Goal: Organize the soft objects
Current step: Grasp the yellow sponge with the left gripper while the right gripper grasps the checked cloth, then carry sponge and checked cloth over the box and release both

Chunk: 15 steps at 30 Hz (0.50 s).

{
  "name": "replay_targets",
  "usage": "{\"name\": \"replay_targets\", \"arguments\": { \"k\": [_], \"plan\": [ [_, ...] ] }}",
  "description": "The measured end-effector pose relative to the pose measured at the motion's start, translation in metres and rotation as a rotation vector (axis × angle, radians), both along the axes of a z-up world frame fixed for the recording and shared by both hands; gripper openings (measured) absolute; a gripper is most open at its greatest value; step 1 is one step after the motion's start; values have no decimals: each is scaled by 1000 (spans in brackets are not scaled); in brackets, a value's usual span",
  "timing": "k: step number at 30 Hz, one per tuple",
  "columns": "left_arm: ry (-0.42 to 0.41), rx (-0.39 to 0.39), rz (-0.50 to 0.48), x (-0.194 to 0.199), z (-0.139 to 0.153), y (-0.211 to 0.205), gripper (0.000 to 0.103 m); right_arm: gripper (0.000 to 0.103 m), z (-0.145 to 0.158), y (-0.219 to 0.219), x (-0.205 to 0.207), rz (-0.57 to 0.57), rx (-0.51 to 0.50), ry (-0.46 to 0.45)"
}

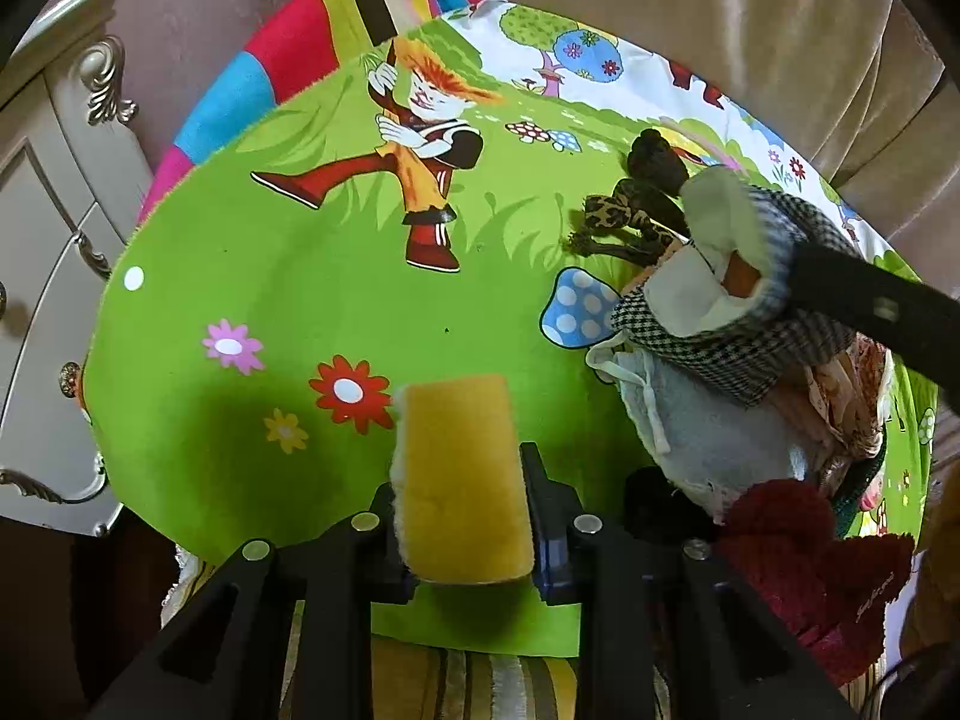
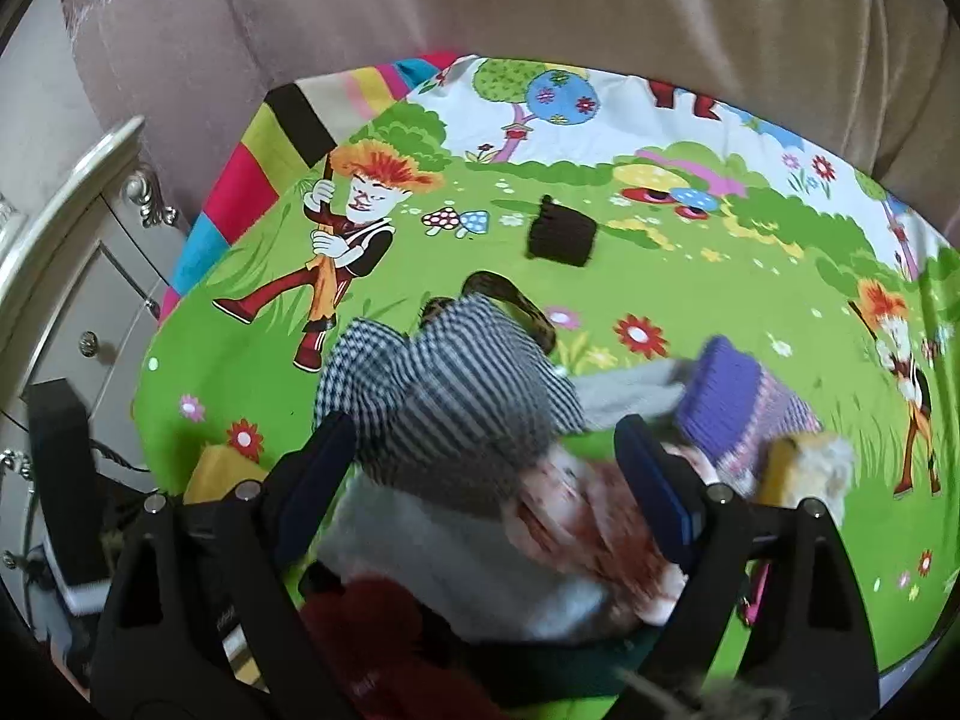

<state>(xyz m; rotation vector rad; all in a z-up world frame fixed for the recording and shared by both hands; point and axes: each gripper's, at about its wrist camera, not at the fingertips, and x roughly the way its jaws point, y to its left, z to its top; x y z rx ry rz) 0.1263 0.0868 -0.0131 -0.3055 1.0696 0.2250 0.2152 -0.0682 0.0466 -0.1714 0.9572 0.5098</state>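
**Yellow piece gripped, checked hat next**

My left gripper (image 1: 462, 480) pinches a yellow plush piece (image 1: 459, 474) at lower centre, angled down over the green cartoon blanket (image 1: 270, 300). My right gripper (image 2: 486, 480) points steeply down, jaws spread and empty, above the checked hat (image 2: 456, 384) on the pile at lower centre. I judge the next move is lowering onto it.

A bright green cartoon-print sheet (image 1: 300, 276) spreads across the surface, red-haired figure and flowers all over it, a multicoloured striped cloth (image 1: 282, 60) peeking out at its far edge, beige upholstery (image 2: 540, 6) rising behind, and a cream cabinet (image 1: 42, 210) with ornate silver handles standing off left
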Motion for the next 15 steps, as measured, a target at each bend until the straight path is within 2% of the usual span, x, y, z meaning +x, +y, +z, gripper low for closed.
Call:
{"name": "replay_targets", "arguments": {
  "k": [4,5,6,9,12,15],
  "plan": [
    [-14,16,10,-3,3,1,28,88,-9,17,4,20,-51,-8],
    [-16,19,11,-3,3,1,28,80,-10,18,4,22,-59,-16],
    [-17,20,12,-3,3,1,28,65,-11,19,4,27,-66,-21],
    [-24,30,14,-4,5,0,28,42,-14,20,4,45,-61,-3],
    [-33,47,16,-5,7,-1,28,27,-12,18,2,46,-48,-25],
    [-48,72,22,-6,11,-3,28,20,-5,14,0,38,-29,-54]
  ]
}}
